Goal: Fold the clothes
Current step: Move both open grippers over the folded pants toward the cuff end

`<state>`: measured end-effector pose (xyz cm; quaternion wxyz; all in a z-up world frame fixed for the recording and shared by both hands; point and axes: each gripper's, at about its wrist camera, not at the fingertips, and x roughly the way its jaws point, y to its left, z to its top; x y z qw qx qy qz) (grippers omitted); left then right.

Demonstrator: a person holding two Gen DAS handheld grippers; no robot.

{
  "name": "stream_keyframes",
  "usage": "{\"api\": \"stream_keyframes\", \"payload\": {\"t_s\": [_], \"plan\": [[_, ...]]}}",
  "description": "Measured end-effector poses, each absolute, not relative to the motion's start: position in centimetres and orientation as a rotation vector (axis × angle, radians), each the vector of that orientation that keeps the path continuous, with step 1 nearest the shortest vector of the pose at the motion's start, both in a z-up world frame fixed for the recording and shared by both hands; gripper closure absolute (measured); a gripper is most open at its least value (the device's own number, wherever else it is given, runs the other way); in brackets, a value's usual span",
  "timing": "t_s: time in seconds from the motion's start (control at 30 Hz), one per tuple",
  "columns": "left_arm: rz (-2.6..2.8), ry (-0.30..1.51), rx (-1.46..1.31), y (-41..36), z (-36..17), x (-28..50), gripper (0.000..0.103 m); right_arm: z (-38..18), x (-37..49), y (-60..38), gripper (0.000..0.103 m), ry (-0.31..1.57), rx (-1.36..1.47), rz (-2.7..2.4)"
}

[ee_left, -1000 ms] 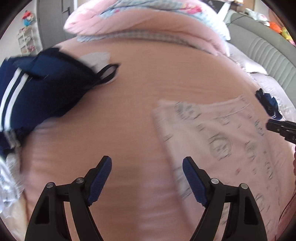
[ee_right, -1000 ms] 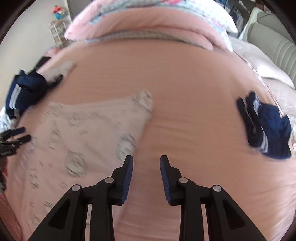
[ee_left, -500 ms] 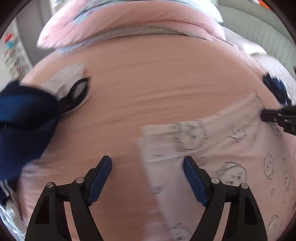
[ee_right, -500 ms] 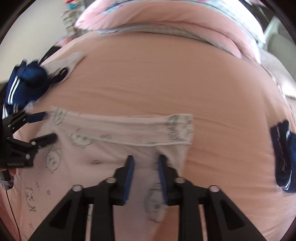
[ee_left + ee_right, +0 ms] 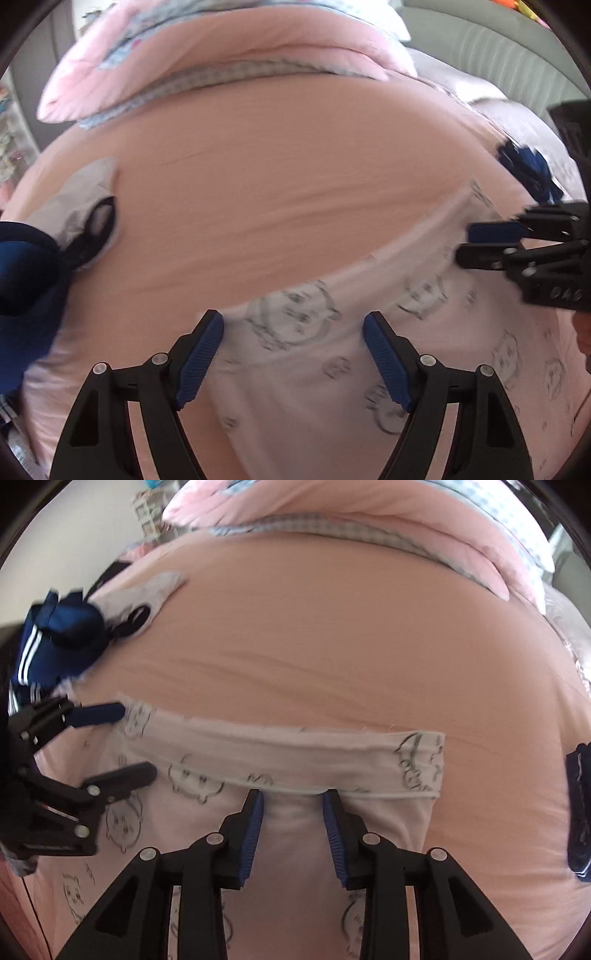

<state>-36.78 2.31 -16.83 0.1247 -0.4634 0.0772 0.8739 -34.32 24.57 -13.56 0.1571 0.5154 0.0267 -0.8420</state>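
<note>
Nearest in the right wrist view, the right gripper (image 5: 293, 805) hangs over the pale pink printed garment (image 5: 280, 746), just below its waistband. Its jaws are opening at this moment, with cloth bunched in the narrow gap between the blue pads (image 5: 255, 827); whether the pads press on the fabric cannot be told. In the left wrist view the left gripper (image 5: 293, 332) stands with its jaws spread wide and released, one pad at each side of a cartoon bear print near the garment's left corner, gripping nothing.

The garment, a pair of pale pink pants or shorts printed with little grey cartoon faces, lies flat on the peach-pink bed sheet (image 5: 332, 635). Its white waistband runs across the frame away from the grippers, and the rest of the cloth spreads toward the camera.

Farther off, at the left of the sheet, lies a heap of navy clothing with white stripes (image 5: 55, 642), and touching it a grey garment with black trim (image 5: 147, 594). At the right edge sits another small navy garment (image 5: 580, 812), well apart from the pink one.

Beyond all this, a folded pink quilt (image 5: 369, 502) with a blue checked edge lies across the far side of the bed, and a grey ribbed headboard (image 5: 498, 48) shows behind it in the left wrist view.
</note>
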Motion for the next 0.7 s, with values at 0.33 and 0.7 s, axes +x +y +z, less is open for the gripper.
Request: {"api": "stream_keyframes", "payload": {"t_s": [0.33, 0.7], "plan": [[2.416, 0.112, -1.397, 1.0, -15.5, -29.3, 0.025, -10.4, -28.2, 25.3, 0.07, 0.052, 1.515, -2.369], [2.376, 0.292, -1.552, 2.0, -18.6, -19.0, 0.024, -13.2, -15.2, 23.1, 0.069, 0.206, 1.55, -2.348]]}}
